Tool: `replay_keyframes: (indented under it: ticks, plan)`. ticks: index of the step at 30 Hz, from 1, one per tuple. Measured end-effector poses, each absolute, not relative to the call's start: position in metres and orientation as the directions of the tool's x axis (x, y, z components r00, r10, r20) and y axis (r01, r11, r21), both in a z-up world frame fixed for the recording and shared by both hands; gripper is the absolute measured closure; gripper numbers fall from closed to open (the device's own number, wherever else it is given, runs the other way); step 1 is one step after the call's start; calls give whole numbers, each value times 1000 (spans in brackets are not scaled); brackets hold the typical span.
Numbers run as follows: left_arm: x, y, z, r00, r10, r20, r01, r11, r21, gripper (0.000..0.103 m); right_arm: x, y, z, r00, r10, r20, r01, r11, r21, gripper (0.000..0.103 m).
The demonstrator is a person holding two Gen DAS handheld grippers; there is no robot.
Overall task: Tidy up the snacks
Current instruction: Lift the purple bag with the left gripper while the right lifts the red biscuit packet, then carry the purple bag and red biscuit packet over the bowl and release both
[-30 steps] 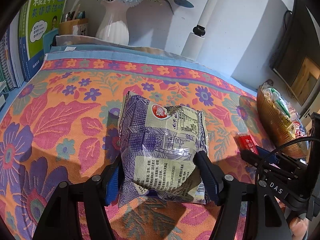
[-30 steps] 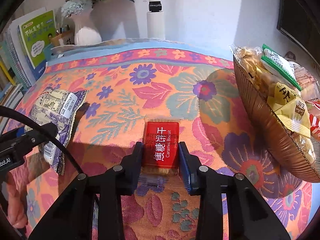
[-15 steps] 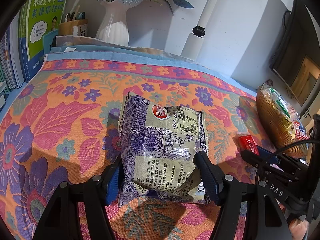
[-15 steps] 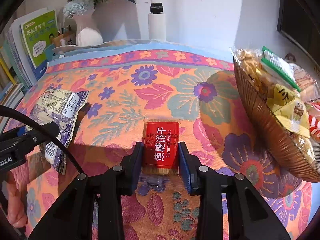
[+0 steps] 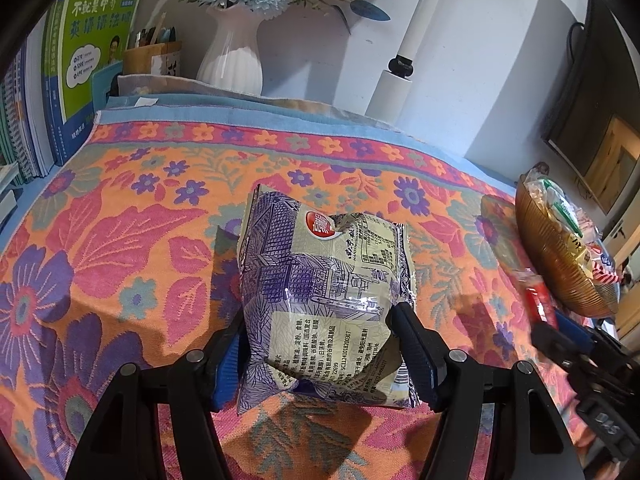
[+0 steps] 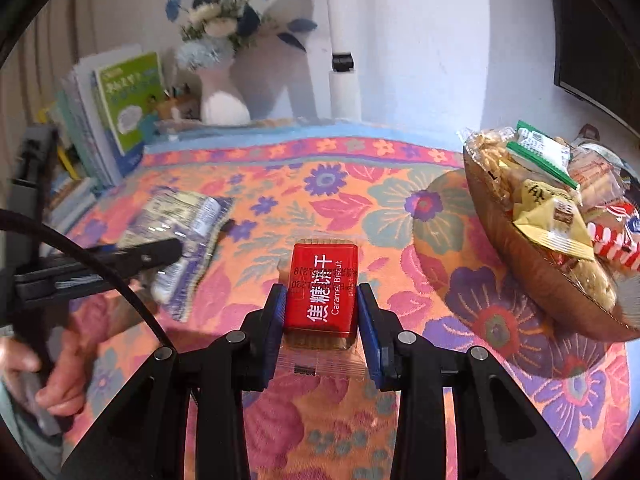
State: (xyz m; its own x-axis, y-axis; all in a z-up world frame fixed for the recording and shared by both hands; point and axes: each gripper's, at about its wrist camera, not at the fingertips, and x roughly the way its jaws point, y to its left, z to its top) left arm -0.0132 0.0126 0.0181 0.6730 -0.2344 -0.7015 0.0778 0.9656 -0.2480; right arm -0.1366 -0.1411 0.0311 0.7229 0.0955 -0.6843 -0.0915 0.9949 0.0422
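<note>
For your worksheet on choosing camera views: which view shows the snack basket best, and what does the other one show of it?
The right wrist view: the snack basket looms large at right, its ribbed brown wall and heaped packets clear. The left wrist view shows the basket small, squeezed against the right edge, contents hard to make out.

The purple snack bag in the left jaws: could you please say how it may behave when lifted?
The purple snack bag looks crinkly and puffed, so probably light and floppy. Its glossy film may slip. The left gripper pinches only its lower end, so the top may sag.
</note>
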Motion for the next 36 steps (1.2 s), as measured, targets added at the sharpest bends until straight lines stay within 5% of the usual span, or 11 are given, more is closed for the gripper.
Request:
replay_keyframes:
  ticks: [13, 28, 36]
  plan:
    - [-24, 7, 31, 735, -182, -653, 64, 978, -200, 40, -170, -179, 54, 758, 165, -632, -65, 982, 178, 69]
    - [17, -147, 136, 682, -489, -544, 431, 870, -241, 40, -197, -284, 137, 878, -71, -474, 182, 964, 191, 69]
    - [66, -237, 136, 591, -597, -542, 519, 796, -311, 40, -170, -375, 147, 836, -176, -521, 374, 876, 305, 69]
